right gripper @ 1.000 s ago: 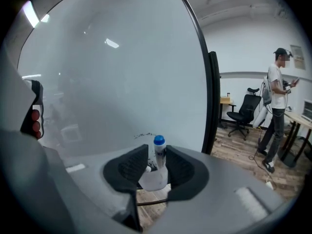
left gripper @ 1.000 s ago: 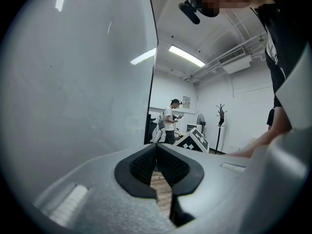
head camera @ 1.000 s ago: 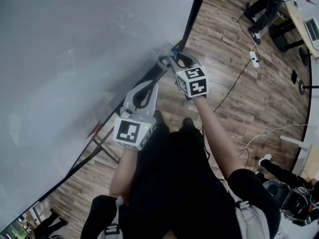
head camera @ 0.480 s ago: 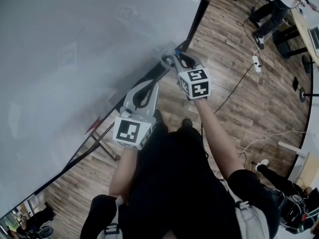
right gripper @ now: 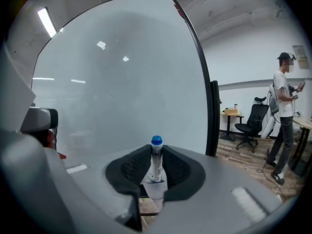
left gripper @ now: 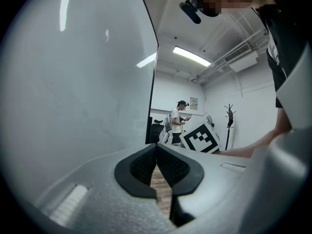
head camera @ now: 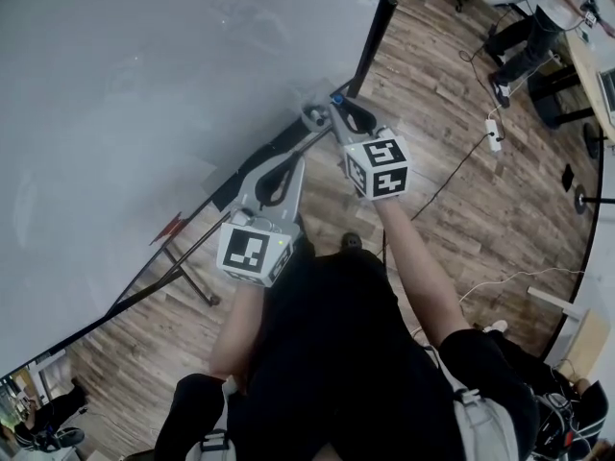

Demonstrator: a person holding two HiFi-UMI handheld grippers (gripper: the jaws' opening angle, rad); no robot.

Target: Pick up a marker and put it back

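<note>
A white marker with a blue cap (right gripper: 156,161) stands upright between the dark pads of my right gripper (right gripper: 156,156), which is shut on it. In the head view that right gripper (head camera: 325,115) is at the whiteboard's tray (head camera: 274,147), the blue cap (head camera: 336,99) showing at its tip. My left gripper (head camera: 291,159) is held lower and to the left, pointing at the same tray. In its own view the left gripper (left gripper: 156,152) has its pads together with nothing between them.
The large whiteboard (head camera: 144,84) fills the left, on a wheeled stand (head camera: 187,277) over wood floor. A small red thing (head camera: 168,227) lies on the tray further left. A power strip (head camera: 495,128) with cables, a standing person (right gripper: 285,106) and an office chair (right gripper: 251,121) are to the right.
The head camera has shifted a little. Both grippers stay by the tray; the right one has edged slightly up along the board with the marker at its tip.
</note>
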